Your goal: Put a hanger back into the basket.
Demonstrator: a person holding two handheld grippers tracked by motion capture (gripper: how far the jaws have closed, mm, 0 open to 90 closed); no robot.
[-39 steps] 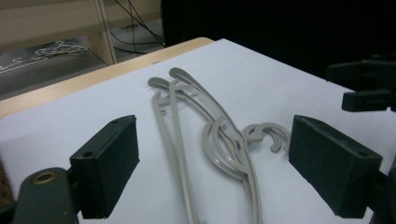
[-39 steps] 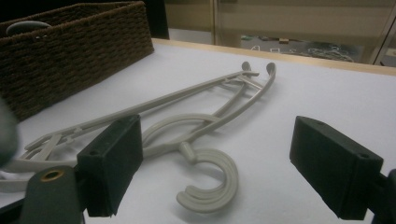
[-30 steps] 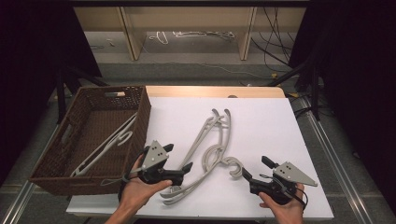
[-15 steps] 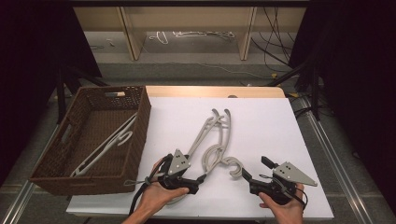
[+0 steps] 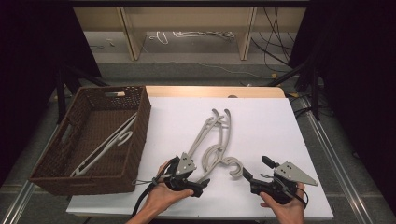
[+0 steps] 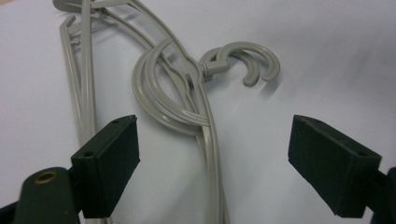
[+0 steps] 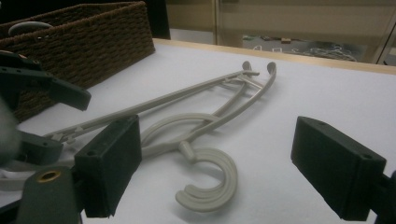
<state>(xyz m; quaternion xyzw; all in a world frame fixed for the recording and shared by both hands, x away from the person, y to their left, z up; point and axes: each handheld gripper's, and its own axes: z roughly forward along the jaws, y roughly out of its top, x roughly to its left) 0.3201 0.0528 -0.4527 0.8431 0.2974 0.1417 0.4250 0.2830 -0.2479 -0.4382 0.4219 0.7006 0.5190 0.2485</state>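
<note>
Two grey plastic hangers (image 5: pixel 215 134) lie stacked on the white table (image 5: pixel 261 126), their hooks (image 5: pixel 233 166) curling toward the front. My left gripper (image 5: pixel 195 179) is open at the hangers' near end, and in the left gripper view its jaws straddle the hanger arms (image 6: pixel 210 140) and the hook (image 6: pixel 243 60) lies ahead. My right gripper (image 5: pixel 258 169) is open just right of the hooks, holding nothing. From the right gripper view the hook (image 7: pixel 210 183) lies between its jaws and the left gripper (image 7: pixel 46 88) shows at the left.
A brown wicker basket (image 5: pixel 141 126) stands at the table's left with another grey hanger (image 5: pixel 109 144) inside; its wall (image 7: pixel 84 42) rises behind the left gripper. Bare white table stretches to the right and the back. A wooden shelf (image 5: pixel 187 18) stands beyond.
My left gripper has moved right from beside the basket to the near end of the hangers. The right gripper and the hangers have stayed in place.
</note>
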